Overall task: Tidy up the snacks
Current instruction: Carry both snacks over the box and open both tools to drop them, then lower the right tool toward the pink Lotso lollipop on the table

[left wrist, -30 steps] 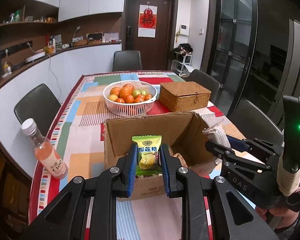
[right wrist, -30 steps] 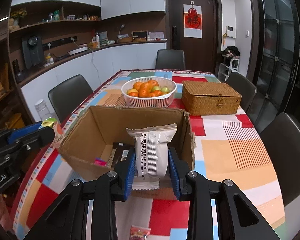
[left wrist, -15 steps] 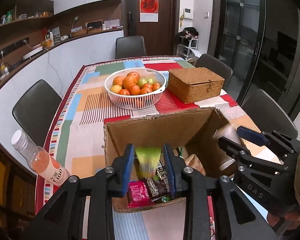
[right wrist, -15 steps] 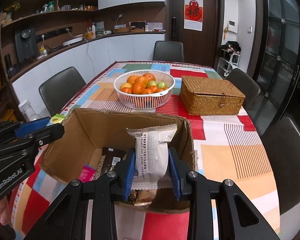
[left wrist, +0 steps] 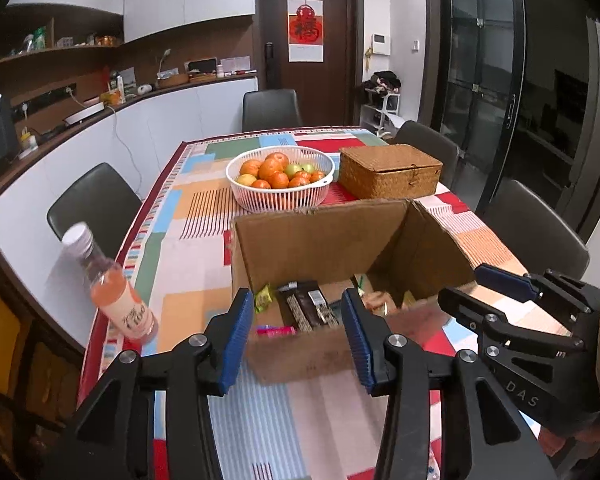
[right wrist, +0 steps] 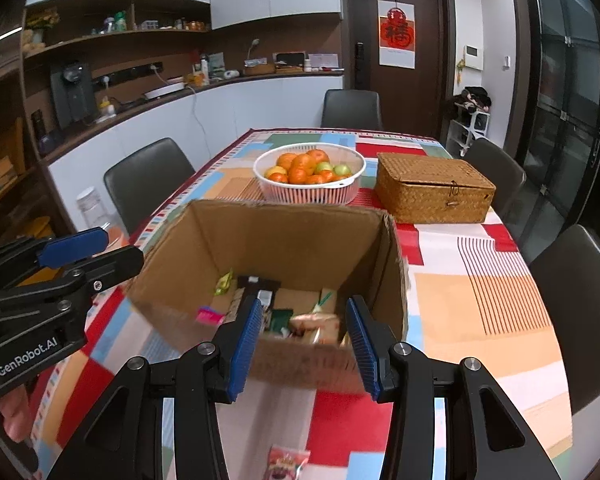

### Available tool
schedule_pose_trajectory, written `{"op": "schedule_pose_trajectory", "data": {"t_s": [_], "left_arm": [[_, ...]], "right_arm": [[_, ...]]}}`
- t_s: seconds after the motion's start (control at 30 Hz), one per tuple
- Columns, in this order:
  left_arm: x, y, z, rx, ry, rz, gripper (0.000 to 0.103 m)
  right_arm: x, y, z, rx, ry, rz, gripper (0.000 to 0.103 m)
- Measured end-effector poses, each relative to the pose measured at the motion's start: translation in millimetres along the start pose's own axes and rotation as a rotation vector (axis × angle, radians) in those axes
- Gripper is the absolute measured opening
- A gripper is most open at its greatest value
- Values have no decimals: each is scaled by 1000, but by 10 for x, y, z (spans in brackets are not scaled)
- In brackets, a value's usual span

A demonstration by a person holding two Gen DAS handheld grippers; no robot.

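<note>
An open cardboard box (left wrist: 320, 240) (right wrist: 284, 236) stands on the patchwork tablecloth and holds several snack packets. A green candy packet (left wrist: 263, 298) (right wrist: 224, 282) lies at its left inside wall, dark bars (left wrist: 306, 309) in the middle. My left gripper (left wrist: 298, 330) is open and empty, above the box's near edge. My right gripper (right wrist: 302, 336) is open and empty, above the box's near right side. A red snack packet (right wrist: 286, 460) lies on the table below the right gripper.
A bottle of orange drink (left wrist: 112, 286) stands at the table's left edge. A white basket of fruit (left wrist: 280, 178) (right wrist: 310, 172) and a wicker box (left wrist: 390, 170) (right wrist: 432, 186) sit behind the cardboard box. Dark chairs surround the table.
Both grippers have opened and let go of their packets. The green candy and the white packet have dropped into the box. Both grippers have risen over the box.
</note>
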State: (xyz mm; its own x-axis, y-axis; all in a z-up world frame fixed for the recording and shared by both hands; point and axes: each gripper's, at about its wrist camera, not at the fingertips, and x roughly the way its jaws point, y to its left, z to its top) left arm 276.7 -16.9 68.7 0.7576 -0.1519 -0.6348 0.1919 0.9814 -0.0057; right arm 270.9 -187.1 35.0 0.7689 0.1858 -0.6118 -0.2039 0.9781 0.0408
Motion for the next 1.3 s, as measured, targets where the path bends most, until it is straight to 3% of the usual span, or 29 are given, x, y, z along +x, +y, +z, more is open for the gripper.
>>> {"op": "schedule_pose_trajectory", "data": {"t_s": [0.33,0.83,1.3], "left_arm": [[-202,-40,-577,-16,50,-1,45],[-93,-28,-1309,-29,173,27,47],[200,-50,-1683,-26,284,50,49]], "right_arm": [[-173,141,-487,-41,58,7,45],[114,190,-1227,-1,264,21,45],[395,209,-1504,11,381,4,45]]}}
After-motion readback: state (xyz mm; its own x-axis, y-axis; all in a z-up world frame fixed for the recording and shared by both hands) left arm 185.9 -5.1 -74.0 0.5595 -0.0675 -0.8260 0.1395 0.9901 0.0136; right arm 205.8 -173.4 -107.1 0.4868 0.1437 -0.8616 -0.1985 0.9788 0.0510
